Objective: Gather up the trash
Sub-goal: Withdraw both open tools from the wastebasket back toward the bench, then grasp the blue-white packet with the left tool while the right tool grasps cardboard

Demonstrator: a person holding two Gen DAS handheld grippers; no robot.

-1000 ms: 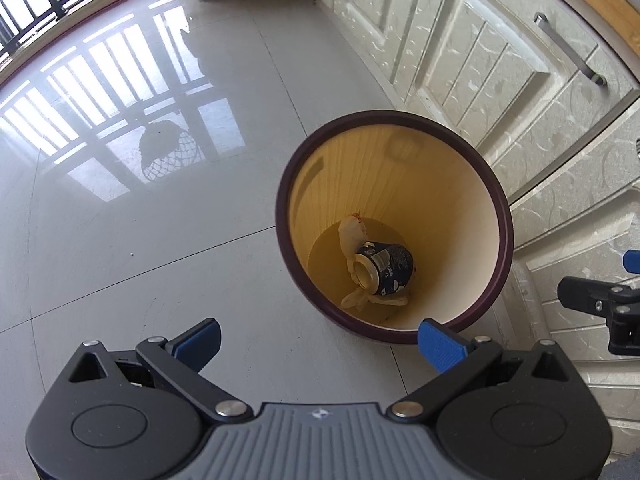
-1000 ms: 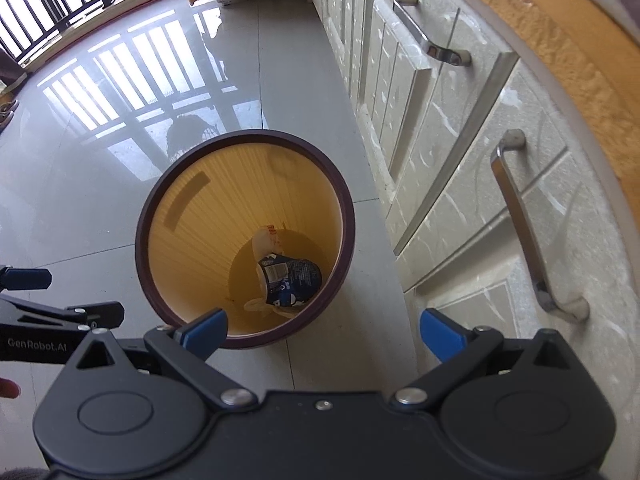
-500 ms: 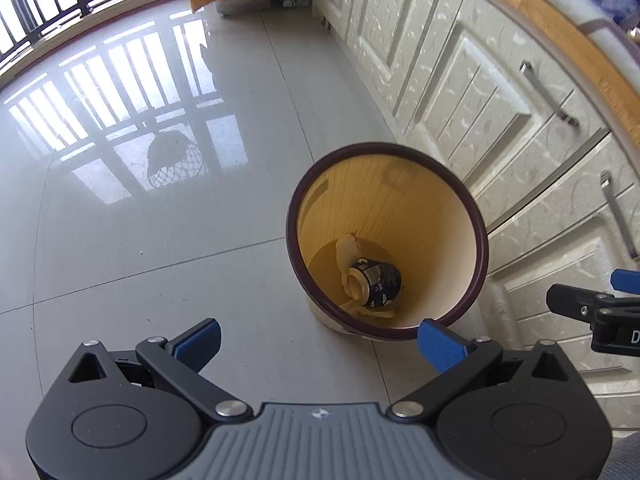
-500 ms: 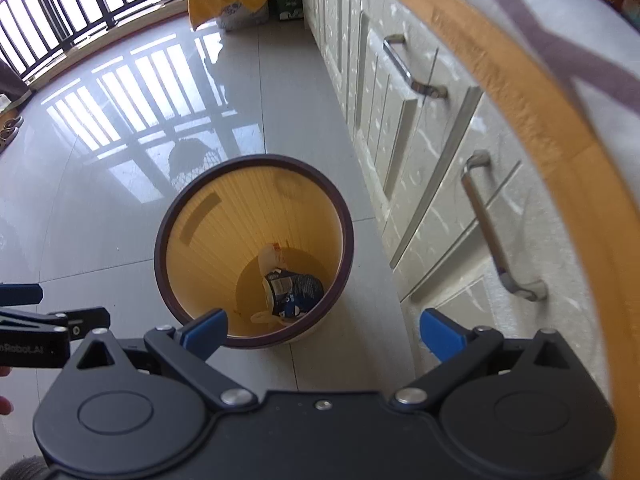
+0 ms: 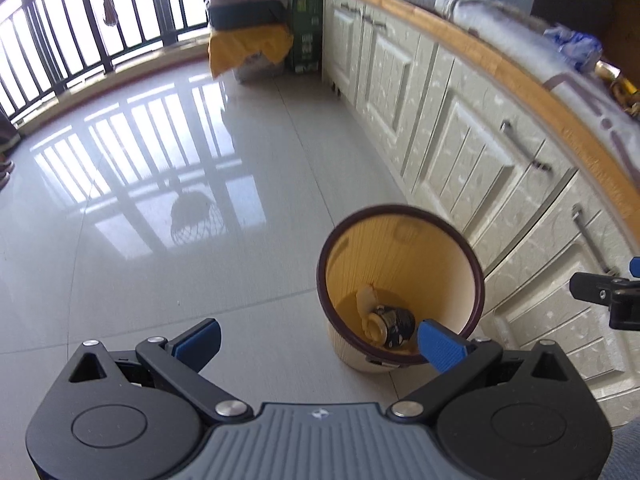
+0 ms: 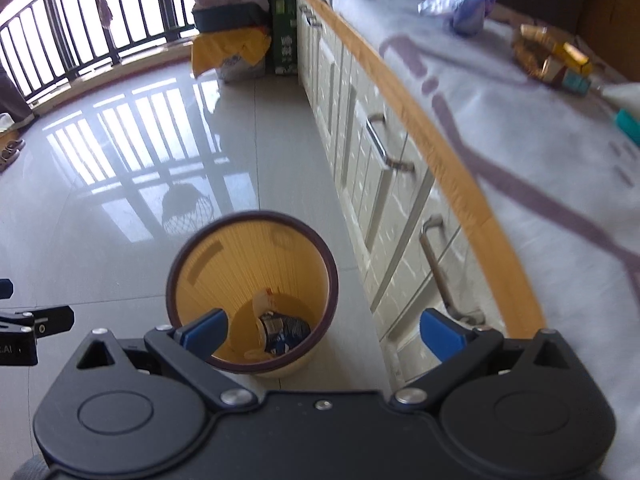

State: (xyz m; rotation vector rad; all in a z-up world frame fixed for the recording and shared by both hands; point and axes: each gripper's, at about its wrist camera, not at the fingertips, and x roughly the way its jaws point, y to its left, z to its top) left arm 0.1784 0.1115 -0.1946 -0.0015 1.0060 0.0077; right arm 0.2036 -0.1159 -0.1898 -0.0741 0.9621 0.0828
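Both tongs hung spread and empty, the left tongs and right tongs; the crushed can lay inside the yellow bin on the floor beside the cabinets.

right gripper gapes empty above the yellow bin holding a crushed can.

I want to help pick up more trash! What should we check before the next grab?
1. Left gripper empty, jaws wide apart: ok.
2. Right gripper empty, jaws wide apart: ok.
3. Bin upright on the floor beside the cabinets: ok.
4. Can down inside the bin: ok.
5. Room left in the bin: ok.
6. Crumpled blue wrapper on the counter within reach: cannot tell.
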